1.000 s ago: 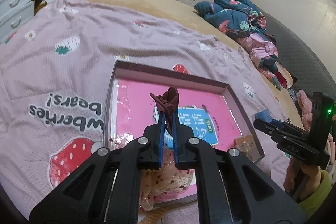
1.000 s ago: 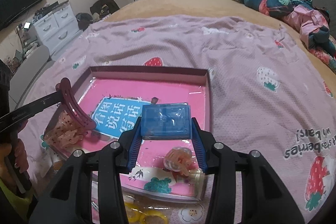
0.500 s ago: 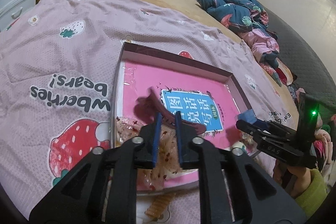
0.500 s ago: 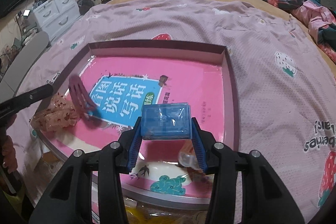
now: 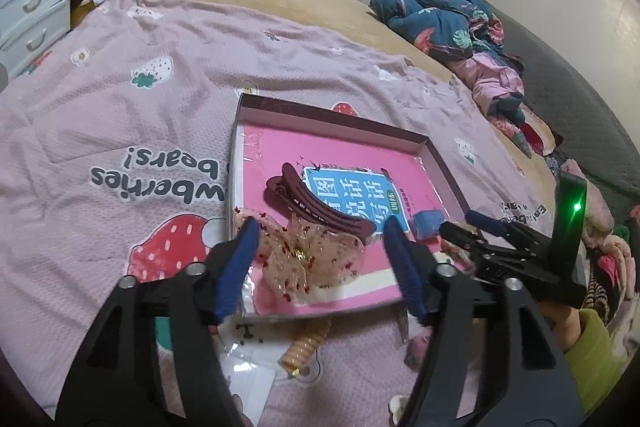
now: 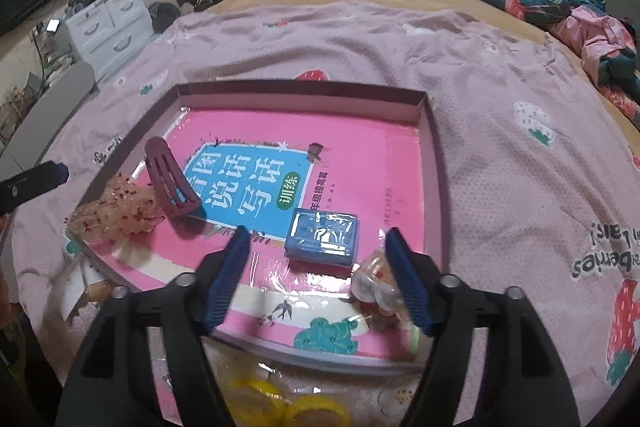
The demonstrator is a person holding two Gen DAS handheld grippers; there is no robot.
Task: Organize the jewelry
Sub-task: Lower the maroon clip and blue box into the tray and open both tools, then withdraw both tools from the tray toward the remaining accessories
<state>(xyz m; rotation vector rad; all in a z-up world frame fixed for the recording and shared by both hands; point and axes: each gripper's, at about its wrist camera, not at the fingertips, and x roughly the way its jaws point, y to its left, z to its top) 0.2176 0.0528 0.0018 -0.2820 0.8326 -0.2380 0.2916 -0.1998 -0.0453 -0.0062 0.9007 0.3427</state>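
Two pieces now lie loose in the shallow pink-lined box, and each gripper has just been opening with nothing left between its jaws. In the left wrist view, the left gripper stands spread over the near rim, its blue pads either side of the sheer sequinned bow without touching it; the maroon duckbill hair clip rests just beyond, its rear end overlapping the bow, long axis running from upper left to lower right across the box floor, hinge end toward the far left corner. A beige spiral hair tie sits outside the box on the strawberry blanket, near the rim. The right gripper shows at the right edge, beside the small blue case. In the right wrist view, the right gripper is likewise parted, the blue case lying flat between and ahead of its pads, untouched, its longer side roughly crosswise to the fingers. A clear bauble clip sits touching the right pad (the likeliest casualty): pulling back carelessly could drag it over the rim. The left pads could similarly snag the bow's gauze and tug the hair clip askew.
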